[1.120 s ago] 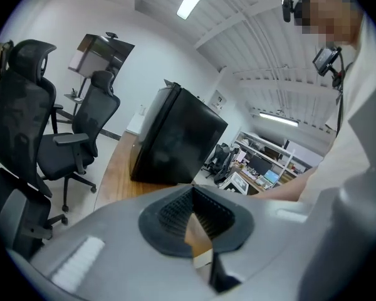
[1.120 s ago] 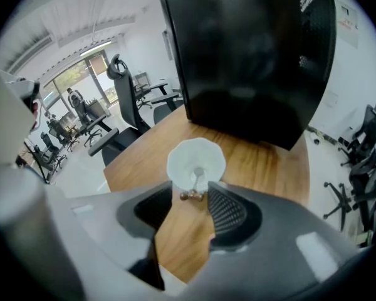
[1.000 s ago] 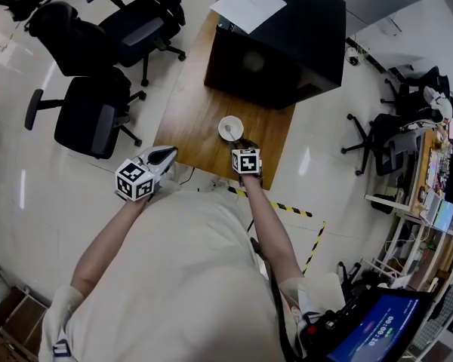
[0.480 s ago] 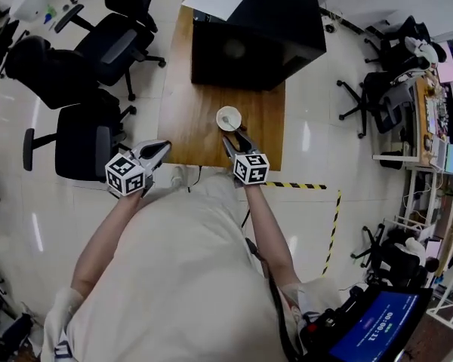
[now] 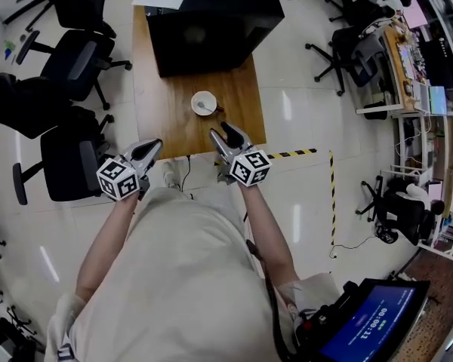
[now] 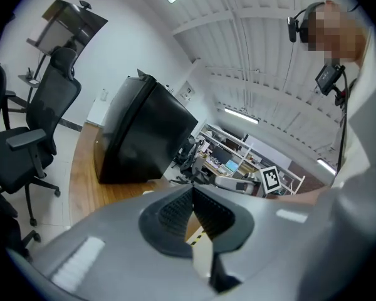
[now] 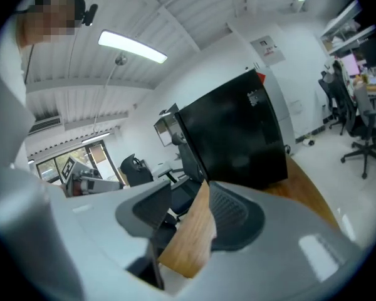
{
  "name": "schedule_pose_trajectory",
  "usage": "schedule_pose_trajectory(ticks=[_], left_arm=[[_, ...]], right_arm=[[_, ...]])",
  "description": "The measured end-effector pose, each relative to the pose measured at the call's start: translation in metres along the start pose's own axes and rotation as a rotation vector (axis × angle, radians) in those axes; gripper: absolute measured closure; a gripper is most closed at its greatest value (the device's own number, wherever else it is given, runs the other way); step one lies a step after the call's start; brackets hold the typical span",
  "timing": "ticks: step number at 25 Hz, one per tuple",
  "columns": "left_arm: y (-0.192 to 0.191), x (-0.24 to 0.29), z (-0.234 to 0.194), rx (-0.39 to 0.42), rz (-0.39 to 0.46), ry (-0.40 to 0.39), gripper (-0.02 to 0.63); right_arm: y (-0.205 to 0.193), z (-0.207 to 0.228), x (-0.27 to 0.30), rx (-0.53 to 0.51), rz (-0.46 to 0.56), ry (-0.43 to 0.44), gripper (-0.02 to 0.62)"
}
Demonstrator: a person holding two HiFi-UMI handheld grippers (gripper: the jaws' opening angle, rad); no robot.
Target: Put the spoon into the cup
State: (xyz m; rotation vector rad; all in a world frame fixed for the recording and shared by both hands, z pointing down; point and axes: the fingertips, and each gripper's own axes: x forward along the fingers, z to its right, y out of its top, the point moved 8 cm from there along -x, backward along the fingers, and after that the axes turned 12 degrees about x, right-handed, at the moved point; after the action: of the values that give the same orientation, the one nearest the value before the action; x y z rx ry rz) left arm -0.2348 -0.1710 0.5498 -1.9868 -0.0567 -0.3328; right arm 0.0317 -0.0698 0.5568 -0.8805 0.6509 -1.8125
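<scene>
On the brown wooden worktop (image 5: 162, 104), the small grey spoon (image 5: 204, 108) lies inside the round white cup (image 5: 196, 96), at 11 o'clock from the right gripper (image 5: 225, 132), whose fingers stand apart with nothing between them. At that gripper's 9 o'clock, the left gripper (image 5: 155, 143) hovers with its fingers together and empty.
</scene>
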Motion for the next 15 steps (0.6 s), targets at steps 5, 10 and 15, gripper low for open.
schedule_pose_trajectory(ticks=[5, 10, 15], left_arm=[[0.005, 0.007, 0.016, 0.006, 0.032, -0.018, 0.606], [0.0, 0.011, 0.041, 0.05, 0.015, 0.007, 0.606], [0.003, 0.02, 0.066, -0.021, 0.059, 0.115, 0.604]], right_arm=[[0.019, -0.007, -0.027, 0.007, 0.054, 0.074, 0.408], [0.017, -0.005, -0.056, 0.04, 0.099, 0.156, 0.44], [0.031, 0.005, -0.079, 0.006, 0.11, 0.222, 0.44]])
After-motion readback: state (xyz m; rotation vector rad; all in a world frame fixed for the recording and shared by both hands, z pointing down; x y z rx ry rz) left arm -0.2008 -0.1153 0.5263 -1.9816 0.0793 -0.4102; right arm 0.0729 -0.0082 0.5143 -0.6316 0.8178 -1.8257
